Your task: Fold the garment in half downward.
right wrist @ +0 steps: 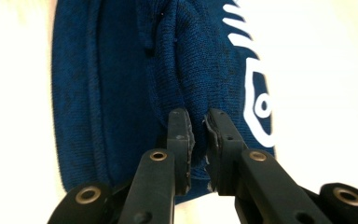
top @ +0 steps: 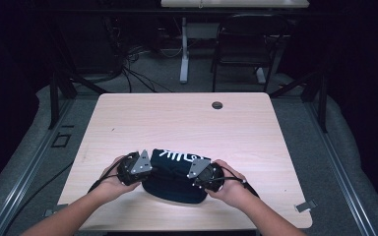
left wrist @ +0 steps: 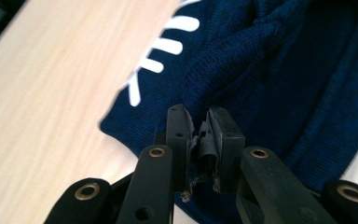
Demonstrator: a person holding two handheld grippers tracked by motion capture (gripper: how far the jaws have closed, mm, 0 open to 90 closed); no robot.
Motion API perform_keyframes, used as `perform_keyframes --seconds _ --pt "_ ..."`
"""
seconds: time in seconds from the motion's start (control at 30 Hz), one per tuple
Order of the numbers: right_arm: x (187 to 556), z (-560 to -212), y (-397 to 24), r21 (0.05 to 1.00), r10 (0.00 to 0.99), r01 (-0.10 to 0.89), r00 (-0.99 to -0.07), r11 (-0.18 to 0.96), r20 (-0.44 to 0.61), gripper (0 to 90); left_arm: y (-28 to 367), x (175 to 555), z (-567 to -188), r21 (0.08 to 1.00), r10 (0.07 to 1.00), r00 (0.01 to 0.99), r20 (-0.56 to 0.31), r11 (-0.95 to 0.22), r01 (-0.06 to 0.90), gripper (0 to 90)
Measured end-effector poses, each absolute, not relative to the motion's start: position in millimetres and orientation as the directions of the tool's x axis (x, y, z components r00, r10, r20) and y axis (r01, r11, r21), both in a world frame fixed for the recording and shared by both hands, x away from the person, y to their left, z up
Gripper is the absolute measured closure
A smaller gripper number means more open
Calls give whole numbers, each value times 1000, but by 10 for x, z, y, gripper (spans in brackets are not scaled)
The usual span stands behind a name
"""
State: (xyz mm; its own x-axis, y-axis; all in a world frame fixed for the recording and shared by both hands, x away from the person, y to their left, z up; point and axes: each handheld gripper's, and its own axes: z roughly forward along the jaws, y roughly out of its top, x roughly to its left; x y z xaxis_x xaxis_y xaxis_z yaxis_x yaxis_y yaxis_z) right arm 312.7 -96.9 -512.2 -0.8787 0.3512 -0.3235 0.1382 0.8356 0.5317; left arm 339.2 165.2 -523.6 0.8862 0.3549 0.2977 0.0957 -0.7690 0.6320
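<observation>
A navy blue knit garment with white lettering lies folded near the front edge of the wooden table. My left gripper sits at its left end and my right gripper at its right end, each held by a hand. In the left gripper view the jaws stand almost together, pinching a raised fold of the blue knit. In the right gripper view the jaws are likewise nearly closed on a ridge of the fabric, with white letters to the right.
A round cable hole sits near the table's far edge. Beyond the table stand a dark chair and a white desk leg, with cables on the floor. A small clip lies at the front right corner.
</observation>
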Motion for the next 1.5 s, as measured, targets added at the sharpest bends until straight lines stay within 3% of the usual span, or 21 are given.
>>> perform_keyframes --seconds 0.3,0.77,1.0,1.27,1.5 --pt "3026 -5282 -930 543 358 162 -891 824 -279 800 1679 3363 -5371 607 328 907 264 -787 109 795" --pt "3034 -5366 -1079 538 379 174 -876 825 -299 801 1589 3224 -5476 647 378 913 152 -736 197 786" --pt "2940 -5310 -1177 582 402 204 -885 787 -234 718 1664 3110 -5397 673 387 916 103 -706 223 710" --pt "2859 -5134 -1300 664 455 223 -869 714 -197 720 1789 3100 -5184 698 425 898 116 -678 231 684" --pt "2903 -5191 -1308 659 473 246 -860 711 -190 705 1723 3137 -5244 706 444 890 99 -662 252 655"
